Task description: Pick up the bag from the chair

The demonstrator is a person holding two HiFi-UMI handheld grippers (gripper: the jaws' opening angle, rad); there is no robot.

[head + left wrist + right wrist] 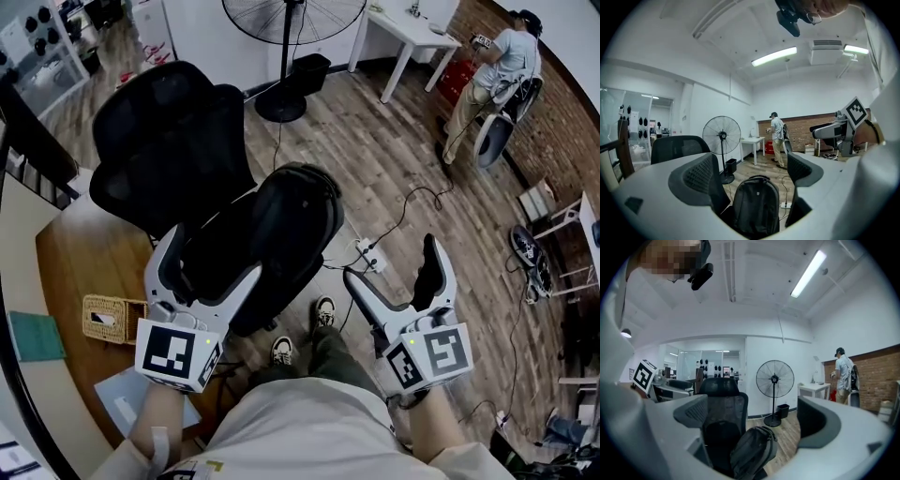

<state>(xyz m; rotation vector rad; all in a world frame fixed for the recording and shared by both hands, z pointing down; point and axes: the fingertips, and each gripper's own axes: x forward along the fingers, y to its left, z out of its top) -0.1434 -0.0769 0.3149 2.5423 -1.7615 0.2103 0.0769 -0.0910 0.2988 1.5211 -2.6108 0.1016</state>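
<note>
Spotted bag (281, 225) on chair (169, 141) seat. Held left gripper (202, 270), right gripper (398, 278) near it, jaws wide apart, nothing gripped. Likely step: reaching. Needed next: going down to bag top, then squeezing.

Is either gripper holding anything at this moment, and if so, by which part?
Nothing is held. The left gripper and right gripper both have their jaws apart and empty; the bag sits ungrasped on the chair.

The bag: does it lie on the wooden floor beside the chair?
No, the head view shows the bag resting on the seat of the chair, not on the floor.
</note>
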